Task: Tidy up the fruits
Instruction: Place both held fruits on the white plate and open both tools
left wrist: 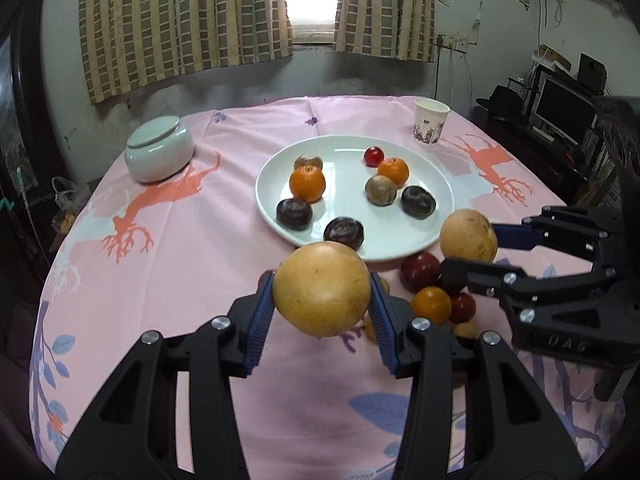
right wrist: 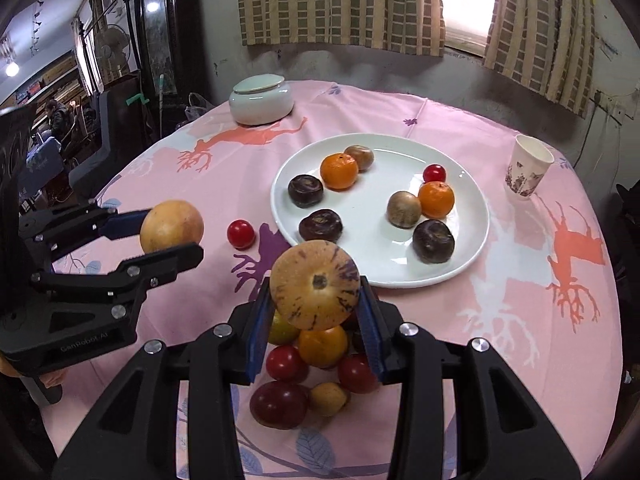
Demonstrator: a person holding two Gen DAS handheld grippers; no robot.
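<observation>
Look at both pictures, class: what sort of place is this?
Probably a lived-in home room, perhaps a dining area: a table under a pink tablecloth with a white plate of fruit, checked curtains at a window, and a computer monitor nearby.

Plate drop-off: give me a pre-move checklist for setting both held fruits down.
1. Left gripper clamped on yellow fruit: ok.
2. Right gripper clamped on purple-streaked fruit: ok.
3. Bare space on white plate centre: ok.
4. Both fruits lifted clear of the loose pile: ok.
5. Paper cup away from the plate: ok.
6. Plate fruits staying put when nudged: cannot tell.
</observation>
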